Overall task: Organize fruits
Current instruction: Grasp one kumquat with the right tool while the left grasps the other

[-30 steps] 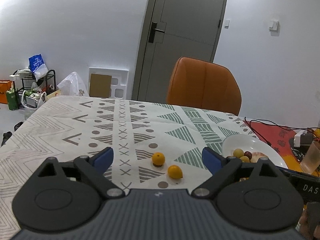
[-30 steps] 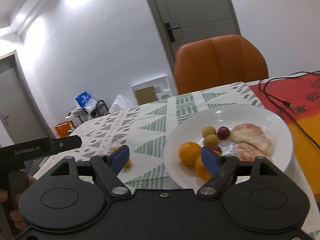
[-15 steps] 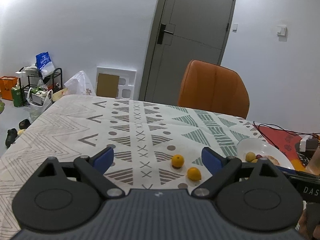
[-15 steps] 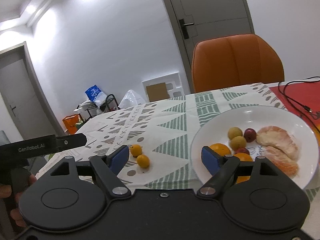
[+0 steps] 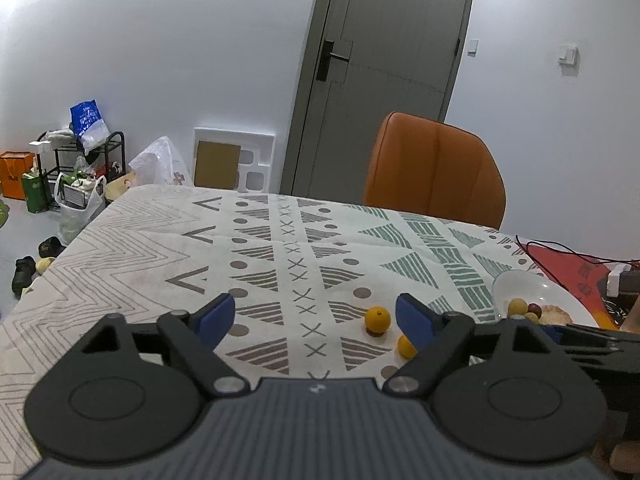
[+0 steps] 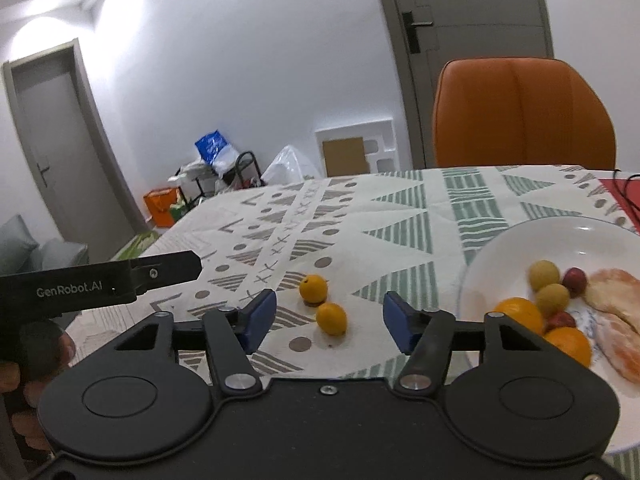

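Observation:
Two small orange fruits lie on the patterned tablecloth: the farther fruit (image 6: 313, 289) (image 5: 377, 319) and the nearer fruit (image 6: 331, 318) (image 5: 405, 346), the latter partly hidden behind a blue fingertip in the left wrist view. A white plate (image 6: 504, 248) (image 5: 516, 284) to their right holds two oranges (image 6: 520, 314), small yellow-green and red fruits (image 6: 544, 274), and peeled citrus pieces (image 6: 614, 292). My right gripper (image 6: 329, 320) is open, with the nearer fruit in line between its fingers. My left gripper (image 5: 316, 318) is open and empty, left of both fruits.
An orange chair (image 5: 434, 170) stands at the table's far side. A red mat with a black cable (image 5: 568, 254) lies at the right end. The left gripper's body (image 6: 100, 280), held by a hand, reaches in from the left. Bags and a rack (image 5: 72, 168) sit on the floor.
Both grippers have pulled back and swung left. The plate has slid toward the right of each view, and the two loose fruits now sit between the right gripper's fingers.

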The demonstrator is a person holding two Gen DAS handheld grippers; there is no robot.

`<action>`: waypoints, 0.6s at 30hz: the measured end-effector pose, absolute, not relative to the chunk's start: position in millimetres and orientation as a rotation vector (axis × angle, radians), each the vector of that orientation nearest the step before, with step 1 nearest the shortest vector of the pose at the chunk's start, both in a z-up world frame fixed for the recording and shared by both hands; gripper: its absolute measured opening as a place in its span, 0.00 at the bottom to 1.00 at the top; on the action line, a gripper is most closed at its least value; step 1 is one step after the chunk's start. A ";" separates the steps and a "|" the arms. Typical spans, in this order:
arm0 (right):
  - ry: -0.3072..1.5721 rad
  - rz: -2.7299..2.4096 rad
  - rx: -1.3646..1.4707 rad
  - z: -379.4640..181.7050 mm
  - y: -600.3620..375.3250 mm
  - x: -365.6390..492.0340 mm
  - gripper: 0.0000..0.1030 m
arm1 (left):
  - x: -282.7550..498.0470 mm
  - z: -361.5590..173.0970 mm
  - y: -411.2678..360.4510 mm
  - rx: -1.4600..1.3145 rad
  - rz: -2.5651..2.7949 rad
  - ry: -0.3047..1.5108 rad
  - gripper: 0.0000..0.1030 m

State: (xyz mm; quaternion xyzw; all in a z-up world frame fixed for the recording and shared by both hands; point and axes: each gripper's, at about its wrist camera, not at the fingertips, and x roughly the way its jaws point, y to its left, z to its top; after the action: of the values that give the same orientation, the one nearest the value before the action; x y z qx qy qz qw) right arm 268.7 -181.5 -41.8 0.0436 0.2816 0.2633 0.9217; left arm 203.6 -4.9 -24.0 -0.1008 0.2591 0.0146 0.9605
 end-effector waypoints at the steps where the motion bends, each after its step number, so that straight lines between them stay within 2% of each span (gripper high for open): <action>1: 0.589 0.540 0.089 -43.2 -178.8 271.5 0.52 | 205.4 -24.9 -4.2 -0.207 0.028 0.534 0.78; 11: 0.653 0.564 0.080 -58.5 -159.1 287.7 0.42 | 217.5 -33.8 6.3 -0.218 0.019 0.577 0.62; 18: 0.679 0.562 0.052 -68.0 -150.1 300.3 0.38 | 226.0 -36.2 10.1 -0.224 0.019 0.587 0.60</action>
State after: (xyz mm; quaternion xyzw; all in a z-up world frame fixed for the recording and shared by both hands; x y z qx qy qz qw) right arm 300.3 -150.1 -68.0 0.0253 0.3286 0.2719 0.9041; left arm 226.0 10.1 -36.2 -0.1100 0.2886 0.0093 0.9511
